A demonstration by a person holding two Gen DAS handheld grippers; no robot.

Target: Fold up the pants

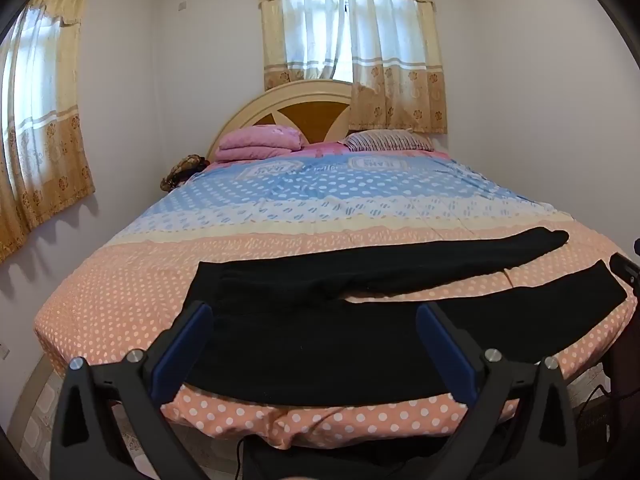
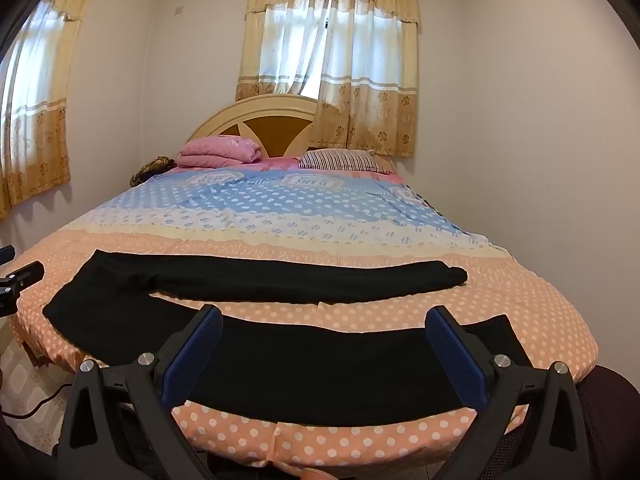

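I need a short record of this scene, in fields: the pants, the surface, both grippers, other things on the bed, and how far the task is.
pants: black pants, spread flat across the near end of the bed, legs apart, waist to the left
surface: bedspread, polka-dotted, orange near, blue farther away
left gripper: left gripper, open, over the waist end, holding nothing
right gripper: right gripper, open, over the nearer leg, holding nothing
other things: pink blanket, folded, and striped pillow, by the headboard
task: no fold made yet

both wrist cams at bed (image 1: 100, 320) foot, tilted down twd headboard (image 1: 280, 100) at 12; share pants (image 2: 280, 280), left cam nearer waistband.
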